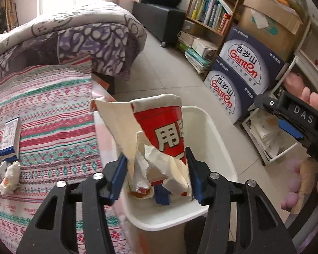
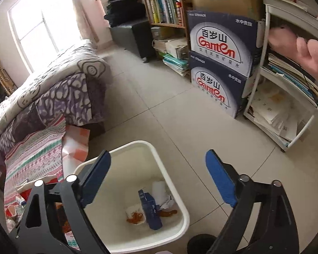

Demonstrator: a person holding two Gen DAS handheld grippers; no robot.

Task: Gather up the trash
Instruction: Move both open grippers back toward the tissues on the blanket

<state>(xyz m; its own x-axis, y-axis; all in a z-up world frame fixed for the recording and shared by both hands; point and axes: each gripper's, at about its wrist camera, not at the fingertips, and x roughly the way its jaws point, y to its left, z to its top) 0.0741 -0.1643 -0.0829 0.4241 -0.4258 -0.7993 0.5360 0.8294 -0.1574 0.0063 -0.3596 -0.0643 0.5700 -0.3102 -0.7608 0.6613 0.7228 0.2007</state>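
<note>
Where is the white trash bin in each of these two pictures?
Left wrist view: the white bin sits bottom centre, beside the bed, behind the red paper bag held by the left gripper.
Right wrist view: bin bottom centre, under the open right gripper.
Shared landmark: stacked blue boxes.

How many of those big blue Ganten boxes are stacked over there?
2: the upper box sits on the lower box, on the floor between the bookshelf and the white rack. Others may be hidden behind.
</note>
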